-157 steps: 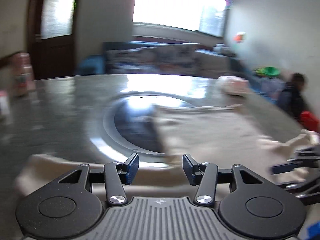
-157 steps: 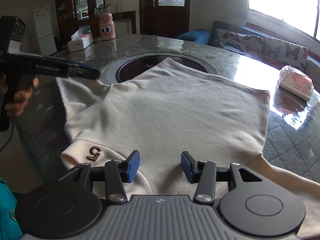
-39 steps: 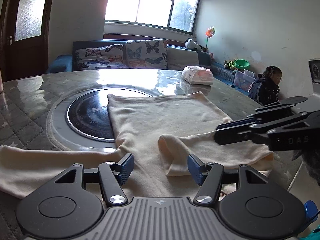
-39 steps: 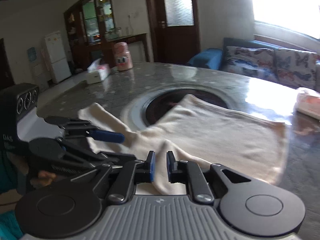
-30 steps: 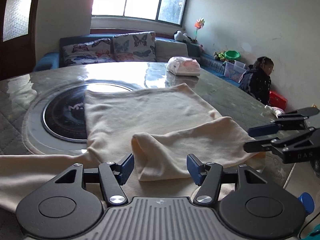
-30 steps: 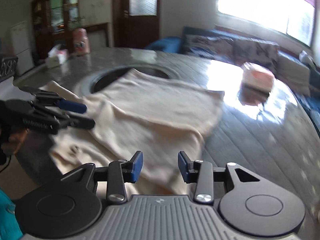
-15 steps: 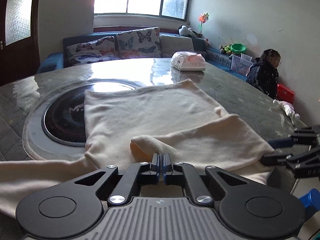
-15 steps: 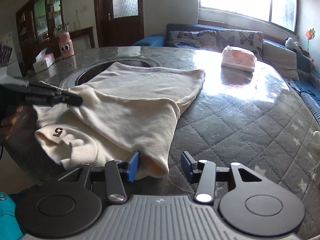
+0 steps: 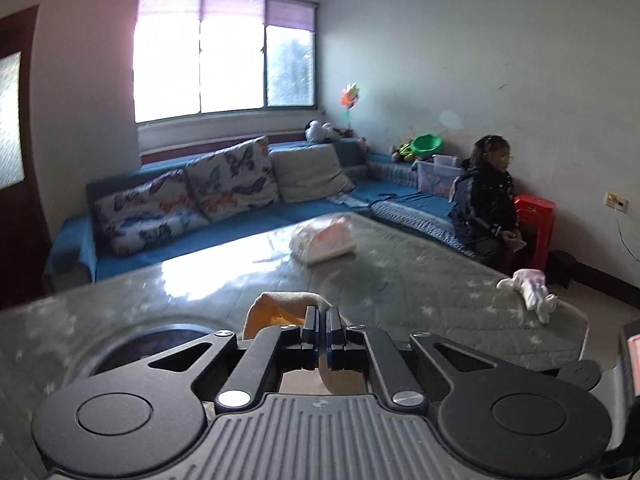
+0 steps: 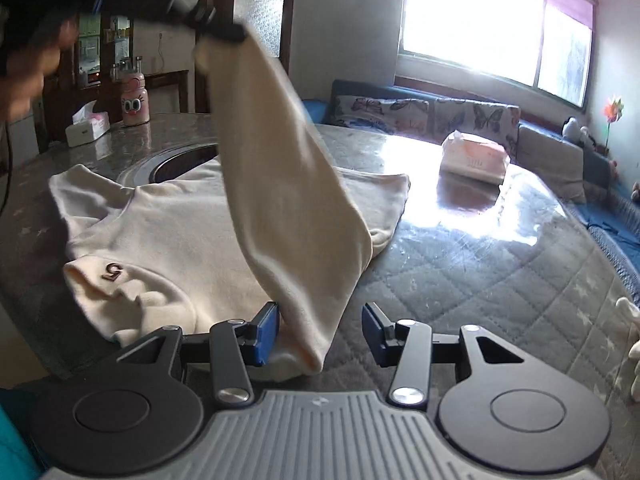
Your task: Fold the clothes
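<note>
A cream sweater [image 10: 168, 236] with a brown "5" at its collar lies flat on the round quilted table [image 10: 500, 264]. My left gripper [image 9: 322, 320] is shut on the cuff of the sweater's sleeve [image 9: 280, 310] and holds it high above the table. In the right wrist view the left gripper [image 10: 218, 34] is at the top left, with the sleeve [image 10: 288, 200] hanging from it as a long taut band down to the shoulder. My right gripper [image 10: 319, 334] is open at the table's near edge, and the sleeve's lower end hangs between its fingers.
A tissue pack [image 10: 474, 156] lies at the far right of the table. A tissue box [image 10: 86, 128] and a pink bottle [image 10: 134, 100] stand at the far left. A dark round hotplate [image 10: 180, 164] sits under the sweater. A child [image 9: 486, 196] sits by the wall.
My left gripper, shut on the sleeve cuff, has risen high and pulled the folded sleeve up off the sweater. My right gripper stays open near the table's edge.
</note>
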### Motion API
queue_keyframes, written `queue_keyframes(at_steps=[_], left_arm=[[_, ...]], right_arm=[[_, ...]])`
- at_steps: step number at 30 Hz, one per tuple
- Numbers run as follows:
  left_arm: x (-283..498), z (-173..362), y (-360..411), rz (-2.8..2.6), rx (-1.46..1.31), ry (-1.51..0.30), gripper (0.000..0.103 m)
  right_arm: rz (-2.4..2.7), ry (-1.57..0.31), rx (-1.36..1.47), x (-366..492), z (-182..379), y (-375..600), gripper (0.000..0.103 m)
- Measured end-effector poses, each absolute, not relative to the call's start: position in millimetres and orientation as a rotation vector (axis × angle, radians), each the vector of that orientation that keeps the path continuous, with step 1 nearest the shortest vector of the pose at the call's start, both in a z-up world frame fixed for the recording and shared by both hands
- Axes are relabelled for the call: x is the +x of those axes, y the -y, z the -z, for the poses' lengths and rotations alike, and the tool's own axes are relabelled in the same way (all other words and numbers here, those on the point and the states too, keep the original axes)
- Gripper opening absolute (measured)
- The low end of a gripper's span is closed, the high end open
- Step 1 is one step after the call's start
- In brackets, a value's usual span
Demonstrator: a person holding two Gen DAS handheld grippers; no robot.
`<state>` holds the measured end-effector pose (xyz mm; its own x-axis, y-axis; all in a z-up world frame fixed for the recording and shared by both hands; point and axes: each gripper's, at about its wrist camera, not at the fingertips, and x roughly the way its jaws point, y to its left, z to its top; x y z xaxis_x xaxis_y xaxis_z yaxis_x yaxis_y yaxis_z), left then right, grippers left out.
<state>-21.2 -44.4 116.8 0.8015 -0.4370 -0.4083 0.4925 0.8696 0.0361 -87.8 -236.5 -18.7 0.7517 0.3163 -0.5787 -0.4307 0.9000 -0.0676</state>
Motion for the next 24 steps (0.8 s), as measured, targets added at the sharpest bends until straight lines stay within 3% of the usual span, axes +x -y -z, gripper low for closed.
queue_keyframes(at_steps=[11,24], left_arm=[[-32.1,-124.0,45.5,0.514,0.121,-0.370,0.003],[-44.3,-7.3,-29.6,0.347,0.049,-0.685,0.007]], right_arm=[[-0.306,-0.594,-0.254,-88.2,23.2,244.7,0.046],[-0.393,-0.669,-0.228,-91.6,19.2,272.6,0.053]])
